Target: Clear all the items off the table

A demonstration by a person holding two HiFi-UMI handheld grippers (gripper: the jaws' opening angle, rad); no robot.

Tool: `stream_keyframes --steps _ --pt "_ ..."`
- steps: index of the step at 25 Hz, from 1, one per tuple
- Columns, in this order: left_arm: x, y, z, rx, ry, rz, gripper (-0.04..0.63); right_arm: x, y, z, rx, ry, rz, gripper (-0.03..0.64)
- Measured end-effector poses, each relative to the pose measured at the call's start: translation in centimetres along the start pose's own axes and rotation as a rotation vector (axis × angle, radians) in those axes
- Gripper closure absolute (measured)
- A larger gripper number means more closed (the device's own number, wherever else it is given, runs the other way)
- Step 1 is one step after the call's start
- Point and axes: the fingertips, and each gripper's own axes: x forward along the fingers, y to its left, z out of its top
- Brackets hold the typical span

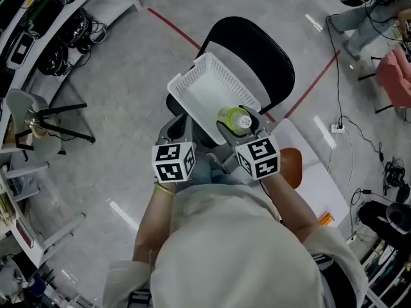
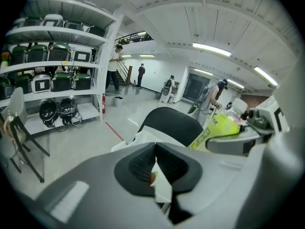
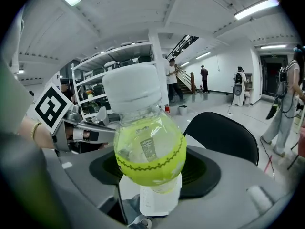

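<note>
A white perforated basket [image 1: 205, 88] hangs over a black chair [image 1: 257, 50]. My left gripper [image 1: 178, 128] is shut on its near rim; in the left gripper view the white rim [image 2: 162, 185] runs between the closed pads of the left gripper [image 2: 155, 168]. My right gripper [image 1: 241, 130] is shut on a yellow-green bottle [image 1: 235, 119] with a white cap, at the basket's near right corner. In the right gripper view the bottle [image 3: 148, 149] stands upright between the pads and fills the middle. The left gripper view shows the bottle [image 2: 217, 128] at right.
A white table [image 1: 308, 172] lies to the right, with an orange round thing [image 1: 290, 165] and a small orange item [image 1: 325, 219] on it. Shelves with gear [image 2: 57, 56] and a tripod [image 1: 58, 124] stand at left. Cables [image 1: 359, 133] cross the floor; people stand far off.
</note>
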Motion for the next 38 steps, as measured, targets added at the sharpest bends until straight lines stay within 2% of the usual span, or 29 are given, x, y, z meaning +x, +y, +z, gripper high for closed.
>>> stream_keyframes --steps 17,30,38 --pt "11.0 7.7 0.3 -0.043 0.104 -0.024 0.586 12.9 -5.3 -1.4 0.053 0.096 -0.073 0.299" --pt "18.7 9.3 -0.6 -0.052 0.162 -0.070 0.587 21.6 -9.4 -5.1 0.099 0.143 -0.112 0.299" --pt "21.6 10.4 -1.8 -0.043 0.190 -0.068 0.586 25.4 -10.6 -8.6 0.120 0.185 -0.126 0.299"
